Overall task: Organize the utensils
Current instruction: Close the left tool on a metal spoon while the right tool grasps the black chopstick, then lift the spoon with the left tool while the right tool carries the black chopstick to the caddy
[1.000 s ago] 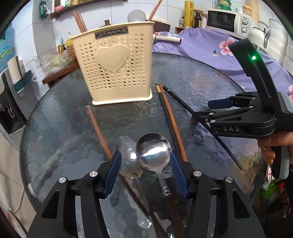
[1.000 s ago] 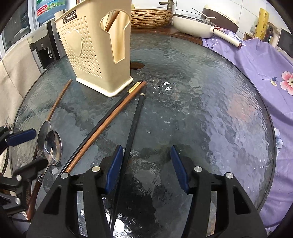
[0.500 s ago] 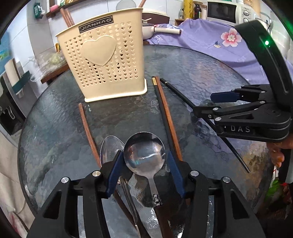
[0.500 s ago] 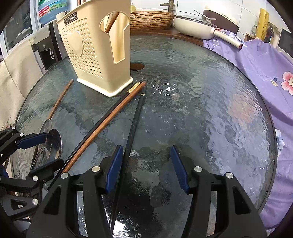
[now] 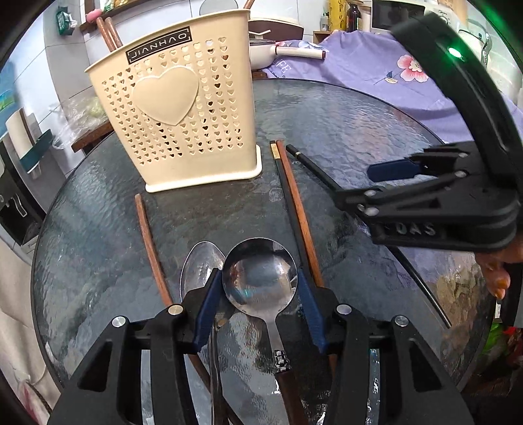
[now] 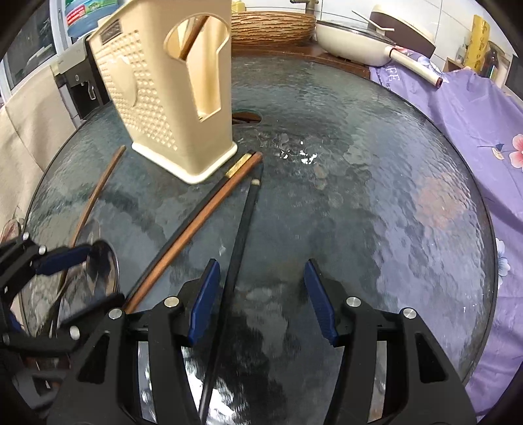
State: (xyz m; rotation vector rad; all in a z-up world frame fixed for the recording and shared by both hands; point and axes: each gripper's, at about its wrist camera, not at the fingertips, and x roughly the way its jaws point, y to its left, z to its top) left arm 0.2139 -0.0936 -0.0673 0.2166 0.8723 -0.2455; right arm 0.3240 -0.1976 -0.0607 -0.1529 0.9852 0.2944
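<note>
My left gripper is shut on a round steel spoon with a brown handle, lifted off the glass; it also shows in the right wrist view. A second steel spoon lies on the round glass table just left of it. A cream utensil holder with a heart stands at the back, with brown chopsticks inside. A brown chopstick, a black and brown pair and a black chopstick lie on the glass. My right gripper is open above the black chopstick.
A purple flowered cloth covers furniture to the right. A cream pan and a woven basket sit behind the table. A hole is in the table's middle. A microwave and bottles stand at the back.
My left gripper has risen with the round spoon and moved closer to the holder. My right gripper has moved forward along the black chopstick and stays open.
</note>
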